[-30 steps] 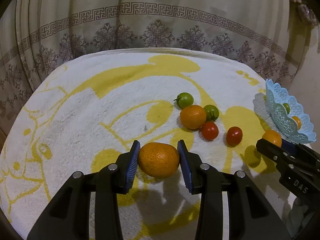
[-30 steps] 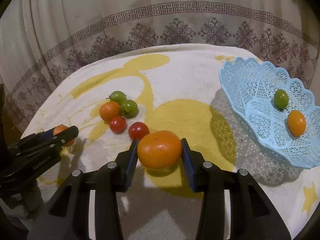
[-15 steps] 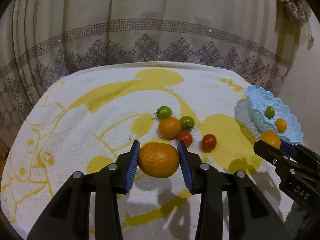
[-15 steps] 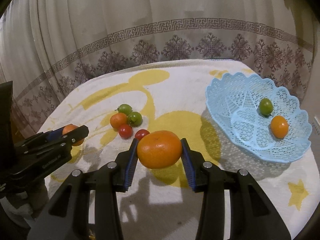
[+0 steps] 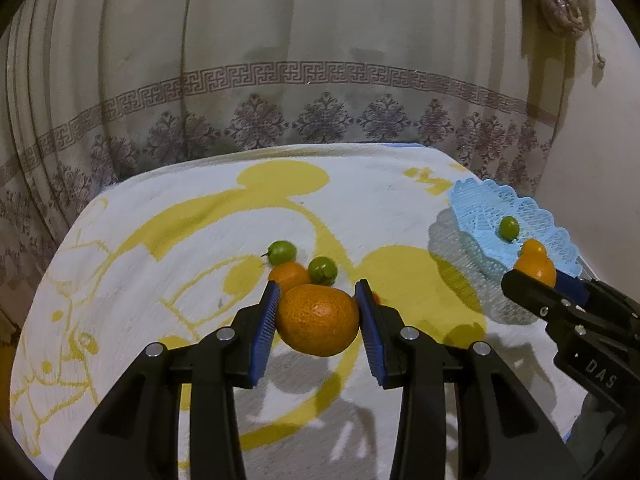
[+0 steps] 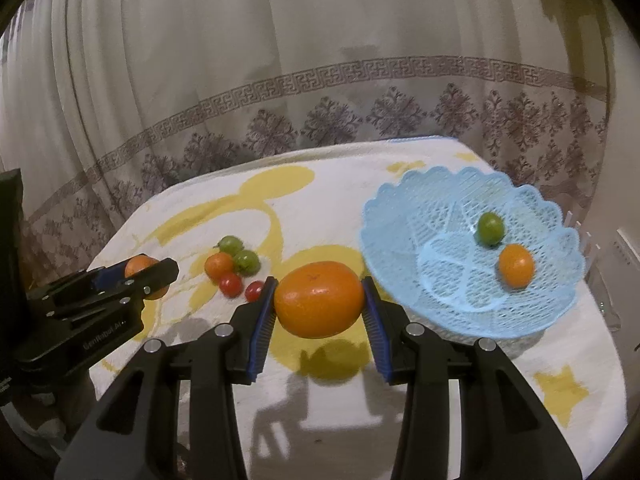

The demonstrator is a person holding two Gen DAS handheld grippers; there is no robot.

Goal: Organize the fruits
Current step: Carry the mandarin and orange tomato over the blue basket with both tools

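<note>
A: Starting with the left wrist view: the left gripper (image 5: 318, 320) has its blue pads pinching a rough-skinned orange (image 5: 318, 319) at lower centre, held above the white-and-yellow cloth (image 5: 160, 240). Behind it sit two green fruits (image 5: 282, 251) and a small orange fruit (image 5: 289, 275). At right the right gripper (image 5: 536, 276) comes in from the frame edge, and its side reads "DAS".

B: And the blue basket (image 5: 472, 200)?

A: Only its near rim and part of the bowl show, at the right edge, with a green fruit (image 5: 509, 228) inside. A red speck peeps past the right pad; probably a tomato, though it is mostly hidden.

B: The right wrist view?

A: It shows what the first cannot: the whole blue basket (image 6: 400, 200) at right, holding a green fruit (image 6: 490, 228) and an orange fruit (image 6: 516, 265). The right gripper (image 6: 319, 306) pinches a smooth orange (image 6: 319, 299) at centre. Two red tomatoes (image 6: 231, 283) lie plain beside the green pair. The left gripper (image 6: 152, 274) enters at left; its lettering starts "GenRobot".

B: Changes from earlier?

A: Both grippers have lifted with their grips unchanged; more curtain (image 6: 320, 80) fills both views, and the cloth and fruits look farther off.
</note>
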